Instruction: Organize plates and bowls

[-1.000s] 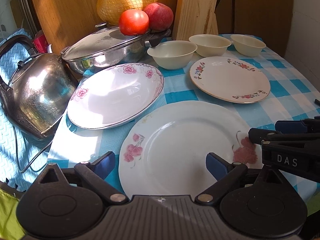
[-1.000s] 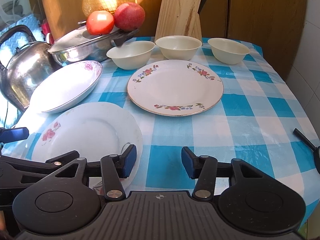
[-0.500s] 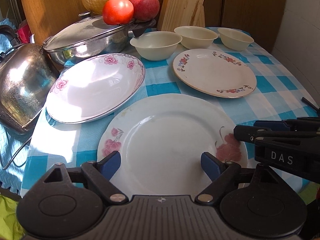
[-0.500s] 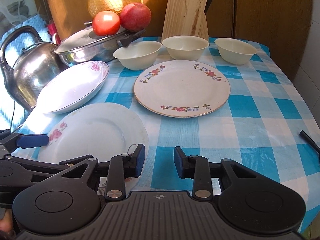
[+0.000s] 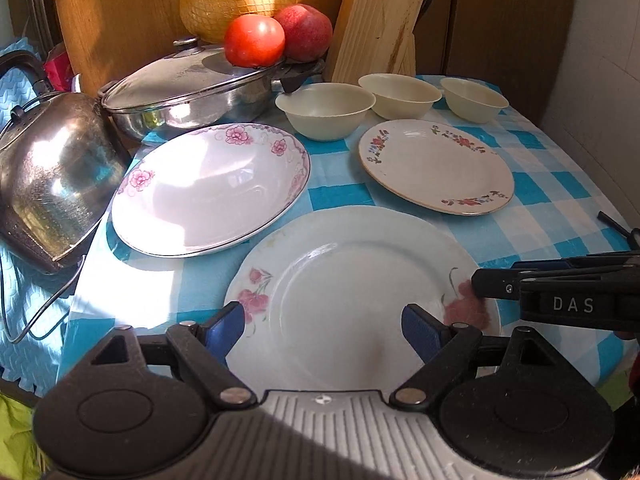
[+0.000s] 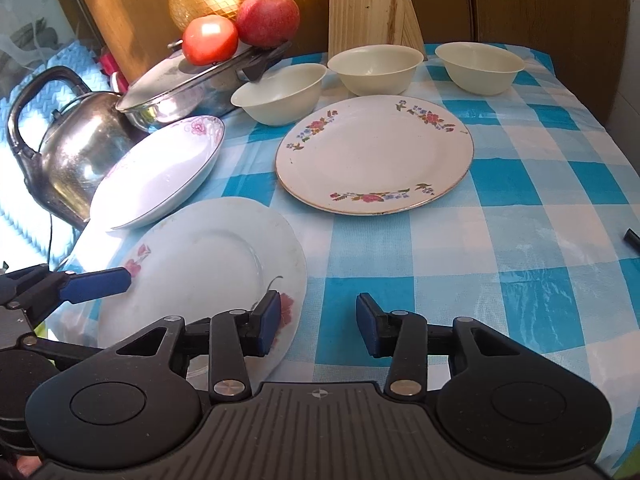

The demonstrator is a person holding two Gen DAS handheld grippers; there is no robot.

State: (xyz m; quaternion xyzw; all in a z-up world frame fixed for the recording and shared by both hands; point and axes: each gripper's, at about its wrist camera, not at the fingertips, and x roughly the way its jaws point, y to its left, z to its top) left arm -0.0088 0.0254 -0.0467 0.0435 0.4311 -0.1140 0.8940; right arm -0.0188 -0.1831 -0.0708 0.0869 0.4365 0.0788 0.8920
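a: left wrist view: left gripper (image 5: 323, 327) spread wide, gripping nothing, above near plate (image 5: 360, 280); glossy round china, pink flowers. nothing stacked yet.

b: right wrist view: right gripper (image 6: 316, 326) opening, astride that plate's right rim, pads apart. floral plate (image 6: 374, 154), deep plate (image 6: 160, 172), three matte cream bowls (image 6: 280, 92) separate on checked cloth (image 6: 520, 240).

At left, the kettle (image 5: 56, 184) and lidded pan (image 5: 188, 96) are shiny metal; the plates (image 5: 360, 300) look glossy glazed ceramic; the bowls (image 5: 326, 110) matt cream; the checked tablecloth (image 6: 520, 240) woven cloth; the knife block (image 5: 376, 28) bare wood.
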